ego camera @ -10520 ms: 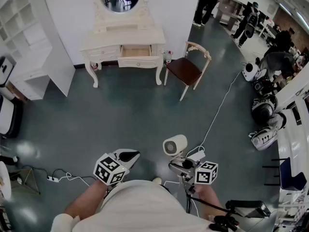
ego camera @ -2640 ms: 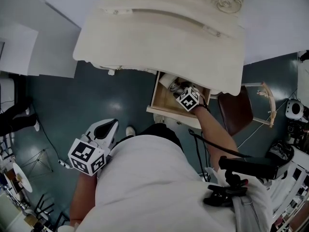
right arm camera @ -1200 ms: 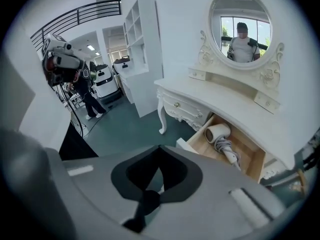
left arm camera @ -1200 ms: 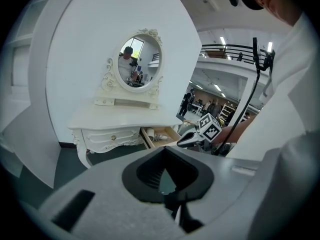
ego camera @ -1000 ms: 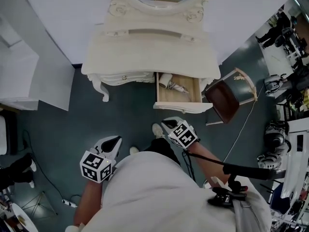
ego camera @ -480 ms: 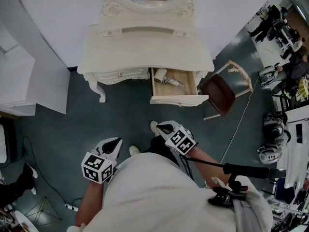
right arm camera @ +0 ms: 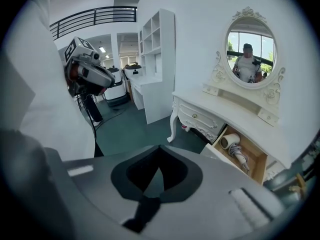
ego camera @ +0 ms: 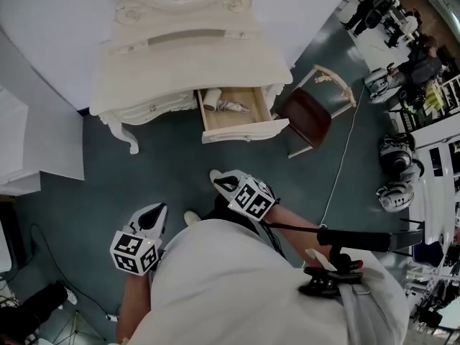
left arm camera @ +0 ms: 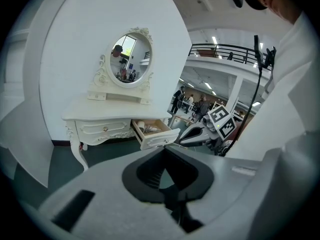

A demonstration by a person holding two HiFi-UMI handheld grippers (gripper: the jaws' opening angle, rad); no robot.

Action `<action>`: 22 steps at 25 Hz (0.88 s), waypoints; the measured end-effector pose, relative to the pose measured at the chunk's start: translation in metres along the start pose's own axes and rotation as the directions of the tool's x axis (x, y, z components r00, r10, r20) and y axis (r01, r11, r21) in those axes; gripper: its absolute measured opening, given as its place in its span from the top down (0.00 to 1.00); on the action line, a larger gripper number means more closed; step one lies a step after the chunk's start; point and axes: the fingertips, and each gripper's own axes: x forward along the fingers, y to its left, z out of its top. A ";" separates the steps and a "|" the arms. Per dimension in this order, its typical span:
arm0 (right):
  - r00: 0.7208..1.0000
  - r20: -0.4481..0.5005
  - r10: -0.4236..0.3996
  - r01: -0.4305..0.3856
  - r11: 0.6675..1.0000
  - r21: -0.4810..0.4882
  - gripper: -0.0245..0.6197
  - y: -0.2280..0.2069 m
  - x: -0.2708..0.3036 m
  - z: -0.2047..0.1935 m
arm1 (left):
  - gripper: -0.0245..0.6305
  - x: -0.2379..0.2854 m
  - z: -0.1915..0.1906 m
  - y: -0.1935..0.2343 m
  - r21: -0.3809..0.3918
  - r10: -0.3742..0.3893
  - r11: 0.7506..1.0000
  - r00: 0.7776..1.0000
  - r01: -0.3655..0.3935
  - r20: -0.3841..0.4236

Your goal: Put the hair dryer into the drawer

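Note:
The white hair dryer (ego camera: 213, 100) lies in the open drawer (ego camera: 244, 130) of the cream dressing table (ego camera: 180, 56), its cord bunched beside it. It also shows in the right gripper view, the hair dryer (right arm camera: 231, 142) resting in the drawer (right arm camera: 214, 154). My right gripper (ego camera: 218, 181) is shut and empty, held back over the floor well short of the drawer. My left gripper (ego camera: 159, 208) is lower left near my body, shut and empty. In the left gripper view the left gripper (left arm camera: 163, 148) faces the drawer (left arm camera: 159, 139), with the right gripper (left arm camera: 184, 139) beside it.
A chair with a brown seat (ego camera: 305, 117) stands right of the drawer. A white cable (ego camera: 338, 164) runs across the dark green floor. A white shelf unit (ego camera: 29, 149) stands at the left. People and equipment (ego camera: 395, 171) crowd the far right.
The right gripper has left the drawer without the hair dryer, which stays inside. The dressing table now sits farther off and more to the left in the head view.

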 end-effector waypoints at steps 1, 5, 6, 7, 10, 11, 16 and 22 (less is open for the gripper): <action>1.000 0.001 0.000 0.000 1.000 -0.002 0.96 0.001 0.000 0.000 | 0.96 0.000 -0.001 -0.001 -0.001 -0.001 1.000 1.000 0.001 -0.001; 1.000 0.001 0.008 -0.008 1.000 -0.010 0.96 0.003 0.002 0.002 | 0.96 0.000 -0.003 0.000 -0.005 0.000 1.000 1.000 0.000 -0.003; 1.000 0.001 0.011 -0.011 1.000 -0.011 0.96 0.004 0.003 0.003 | 0.96 0.000 -0.003 0.000 -0.005 0.001 1.000 1.000 -0.001 -0.004; 1.000 0.001 0.014 -0.014 1.000 -0.014 0.96 0.004 0.003 0.003 | 0.96 0.000 -0.003 0.001 -0.006 0.002 1.000 1.000 -0.002 -0.006; 1.000 0.001 0.024 -0.024 0.999 -0.023 0.96 0.007 0.006 0.005 | 0.96 0.000 -0.004 0.002 -0.007 0.006 1.000 1.000 -0.007 -0.011; 1.000 0.001 0.027 -0.027 0.999 -0.026 0.96 0.007 0.006 0.005 | 0.96 0.000 -0.005 0.002 -0.009 0.007 1.000 1.000 -0.007 -0.013; 0.999 -0.007 0.032 -0.033 0.999 -0.032 0.96 0.006 0.007 0.006 | 0.96 0.004 -0.003 0.003 -0.011 0.002 1.000 1.000 -0.002 -0.021; 1.000 -0.007 0.027 -0.027 0.999 -0.024 0.96 -0.001 0.007 0.006 | 0.96 0.011 0.001 0.004 -0.006 -0.009 1.000 0.999 0.009 -0.030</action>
